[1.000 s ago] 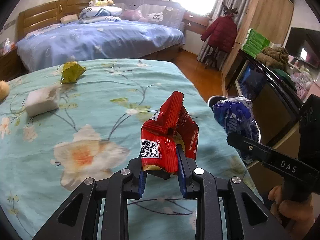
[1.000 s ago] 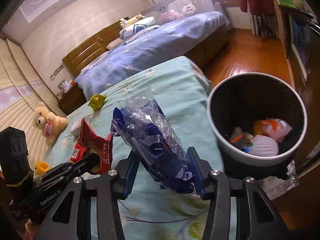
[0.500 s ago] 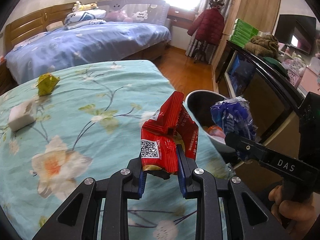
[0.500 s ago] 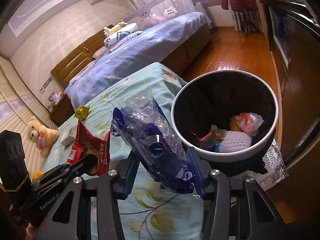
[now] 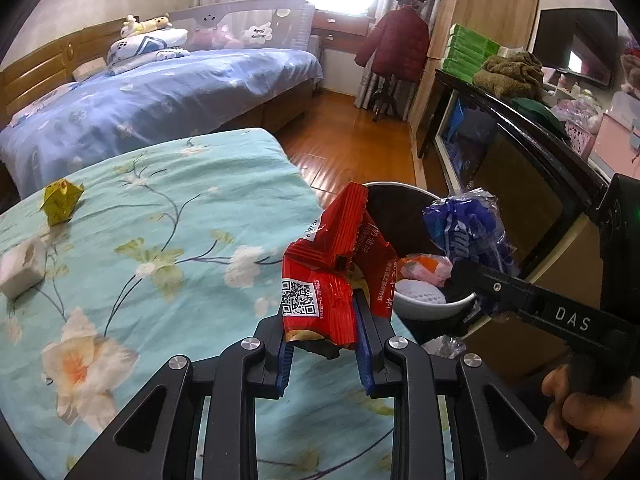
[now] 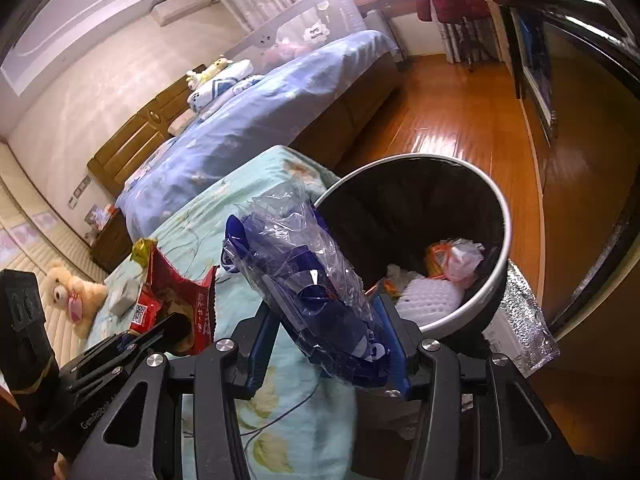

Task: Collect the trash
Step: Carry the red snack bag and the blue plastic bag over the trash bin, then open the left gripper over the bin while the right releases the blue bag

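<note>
Left wrist view: the left gripper [image 5: 322,350] jaws were clenched on a red wrapper [image 5: 334,272], its long axis upright, short of the bin [image 5: 430,310] rim; released there, it would likely land on the bed [image 5: 160,216]. The right gripper [image 6: 326,350] jaws clamped a blue bag [image 6: 304,292], tilted up-left beside the bin.

Red wrapper [image 5: 332,276] hides the bin's [image 5: 424,312] near rim.

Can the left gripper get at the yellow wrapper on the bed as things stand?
Probably not yet. The left gripper has its jaws shut on the red snack packet, so nothing else fits between them. The yellow wrapper lies in the open on the floral bedspread, unobstructed, once the packet is dropped.
</note>
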Available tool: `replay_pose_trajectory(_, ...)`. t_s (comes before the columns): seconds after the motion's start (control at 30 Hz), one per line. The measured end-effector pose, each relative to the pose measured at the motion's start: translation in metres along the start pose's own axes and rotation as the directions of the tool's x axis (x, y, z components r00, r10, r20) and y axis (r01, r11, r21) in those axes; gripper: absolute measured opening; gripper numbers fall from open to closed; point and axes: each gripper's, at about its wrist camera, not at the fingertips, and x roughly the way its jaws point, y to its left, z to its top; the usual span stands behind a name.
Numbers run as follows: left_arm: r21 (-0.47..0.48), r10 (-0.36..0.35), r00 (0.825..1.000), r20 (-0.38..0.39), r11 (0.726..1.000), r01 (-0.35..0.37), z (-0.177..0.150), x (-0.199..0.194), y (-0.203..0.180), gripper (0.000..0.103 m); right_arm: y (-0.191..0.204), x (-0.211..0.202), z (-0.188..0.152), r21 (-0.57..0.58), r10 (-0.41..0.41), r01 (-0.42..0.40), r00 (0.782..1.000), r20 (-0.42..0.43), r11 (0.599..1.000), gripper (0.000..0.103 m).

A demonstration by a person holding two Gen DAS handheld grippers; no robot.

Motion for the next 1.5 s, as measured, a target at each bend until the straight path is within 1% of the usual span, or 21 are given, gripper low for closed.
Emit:
replay_pose_trajectory(0.73, 0.052, -0.011, 1.0, -0.003, 0.999, 0.011, 0.024, 0.031, -0.028, 0.025, -0.031, 0.008, 0.027, 0.038, -0.048, 0.048, 0.999, -0.01, 0.998, 0.049)
replay_pose_trajectory(1.23, 0.093, -0.005, 0.999, -0.036, 0.996, 0.009, 0.045, 0.064, -0.045, 0.025, -0.047, 0.029, 0.051, 0.05, -0.075, 0.077, 0.996, -0.04, 0.996, 0.05)
replay_pose_trajectory(1.5, 0.114, -0.009, 0.998, -0.056, 0.993, 0.015, 0.055, 0.082, -0.053, 0.026, -0.059, 0.04, 0.058, 0.074, -0.072, 0.077, 0.995, -0.068, 0.994, 0.052)
